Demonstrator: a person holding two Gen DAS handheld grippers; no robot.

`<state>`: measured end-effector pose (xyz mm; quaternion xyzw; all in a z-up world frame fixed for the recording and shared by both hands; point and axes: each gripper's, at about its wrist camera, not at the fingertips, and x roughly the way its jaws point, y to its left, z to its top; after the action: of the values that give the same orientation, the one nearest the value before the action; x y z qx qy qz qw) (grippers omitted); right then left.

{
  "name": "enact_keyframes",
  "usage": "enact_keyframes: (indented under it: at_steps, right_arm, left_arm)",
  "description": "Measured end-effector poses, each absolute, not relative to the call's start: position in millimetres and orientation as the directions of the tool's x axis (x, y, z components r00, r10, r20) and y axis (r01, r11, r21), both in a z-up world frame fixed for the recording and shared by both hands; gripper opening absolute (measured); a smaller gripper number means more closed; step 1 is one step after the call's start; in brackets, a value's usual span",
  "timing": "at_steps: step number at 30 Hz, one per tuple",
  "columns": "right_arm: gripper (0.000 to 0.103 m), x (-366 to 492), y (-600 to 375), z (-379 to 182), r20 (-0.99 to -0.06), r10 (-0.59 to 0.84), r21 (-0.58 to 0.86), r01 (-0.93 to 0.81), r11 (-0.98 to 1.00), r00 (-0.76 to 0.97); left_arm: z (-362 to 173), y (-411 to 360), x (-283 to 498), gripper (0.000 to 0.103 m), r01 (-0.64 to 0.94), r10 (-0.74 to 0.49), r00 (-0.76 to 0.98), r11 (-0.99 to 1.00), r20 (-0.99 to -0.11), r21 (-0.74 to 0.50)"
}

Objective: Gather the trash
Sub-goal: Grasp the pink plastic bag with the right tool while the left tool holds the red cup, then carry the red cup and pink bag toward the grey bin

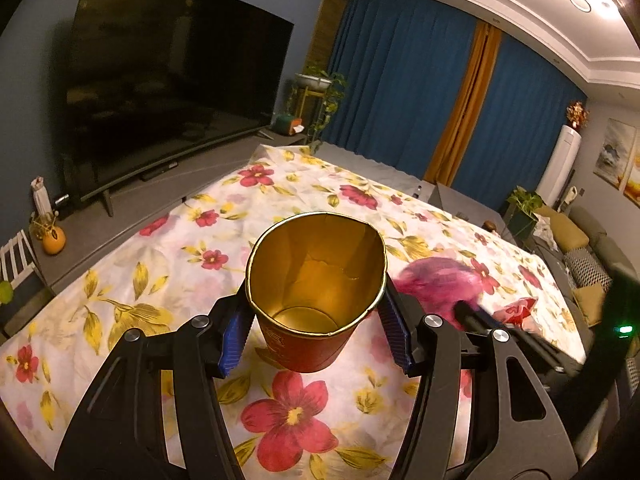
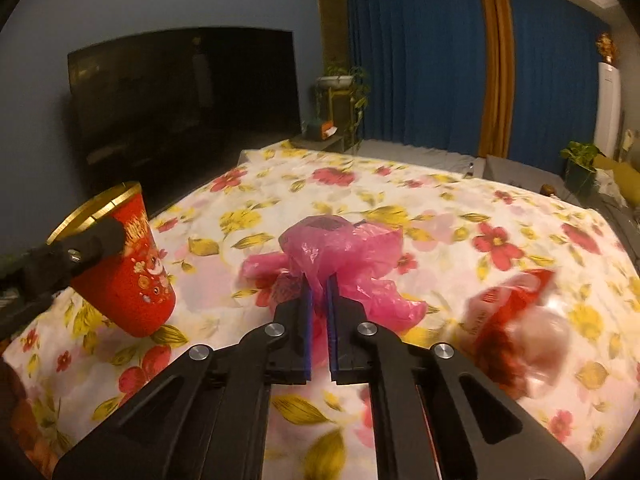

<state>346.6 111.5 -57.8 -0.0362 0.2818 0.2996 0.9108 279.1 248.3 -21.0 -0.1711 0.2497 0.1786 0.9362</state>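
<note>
Two grippers over floral cloth [image 2: 440,208] on table; dark TV [image 1: 168,92], blue curtains [image 2: 420,60] behind. Left gripper [image 1: 316,328] clamps red paper cup [image 1: 312,296], tilted, raised off cloth, gold inside, rim torn. Right gripper [image 2: 319,292] pinched near-closed on crumpled pink plastic bag [image 2: 344,252]. Red-white wrapper [image 2: 516,320] lies on cloth right of bag, blurred.

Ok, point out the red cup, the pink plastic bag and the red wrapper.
red cup [image 1: 316,276], left wrist view, gold inner wall.
pink plastic bag [image 2: 340,244], right wrist view, crumpled middle.
red wrapper [image 2: 516,320], right wrist view, blurred middle.
</note>
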Motion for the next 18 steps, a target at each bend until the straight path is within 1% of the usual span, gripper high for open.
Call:
enact_keyframes:
  at_steps: [3,9,15,18]
  right_arm:
    - [0.007,339,87,-46,-0.498,0.505,0.1,-0.532,0.841,0.705]
    - [0.007,331,40,-43,-0.505,0.445,0.103,-0.46,0.882,0.74]
    - [0.007,316,-2,-36,-0.513,0.369,0.085,-0.382,0.92,0.775]
    - [0.007,303,-30,-28,-0.49,0.376,0.119,-0.367,0.923,0.786]
  left_arm:
    - [-21,242,280,0.057,-0.393,0.228,0.825,0.889,-0.518,-0.234]
    - [-20,220,283,0.057,-0.313,0.149,0.848,0.915,-0.509,-0.253]
    - [-24,175,290,0.057,-0.208,0.075,0.852,0.956,-0.518,-0.205]
    - [-27,148,290,0.057,-0.152,0.041,0.851,0.974,-0.524,-0.171]
